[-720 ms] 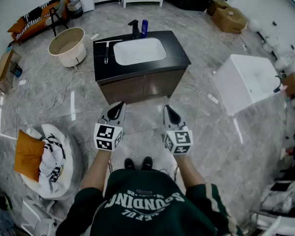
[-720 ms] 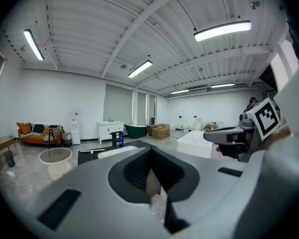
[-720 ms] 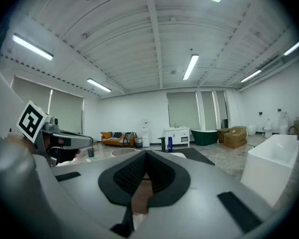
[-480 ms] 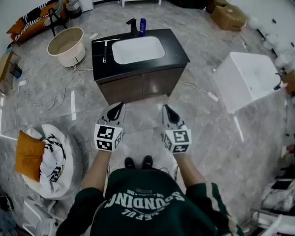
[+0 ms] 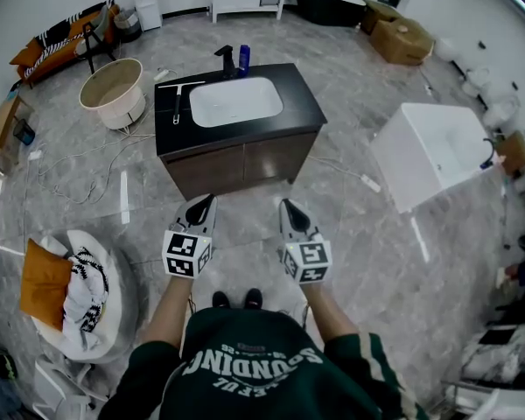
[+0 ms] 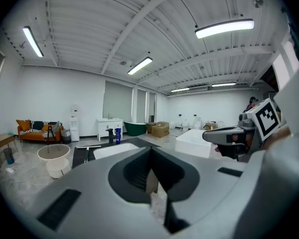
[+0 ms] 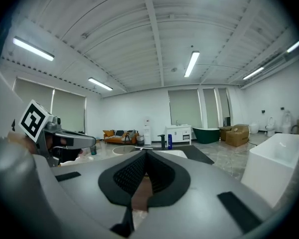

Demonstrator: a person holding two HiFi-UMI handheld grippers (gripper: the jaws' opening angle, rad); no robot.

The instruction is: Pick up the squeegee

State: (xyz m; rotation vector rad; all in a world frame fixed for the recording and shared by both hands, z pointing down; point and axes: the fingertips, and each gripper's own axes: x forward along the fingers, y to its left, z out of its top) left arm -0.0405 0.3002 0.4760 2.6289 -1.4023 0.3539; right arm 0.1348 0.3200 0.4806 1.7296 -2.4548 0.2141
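Both forearms stretched forward, side by side, tips slightly nose-down. Left gripper (image 5: 206, 203) jaws clenched, empty; right gripper (image 5: 286, 207) likewise. Squeegee (image 5: 176, 100) at 11 o'clock, flat on vanity counter (image 5: 304, 103), well apart from both.

Left gripper (image 6: 150, 153) closed; sink vanity (image 6: 80, 157) beyond
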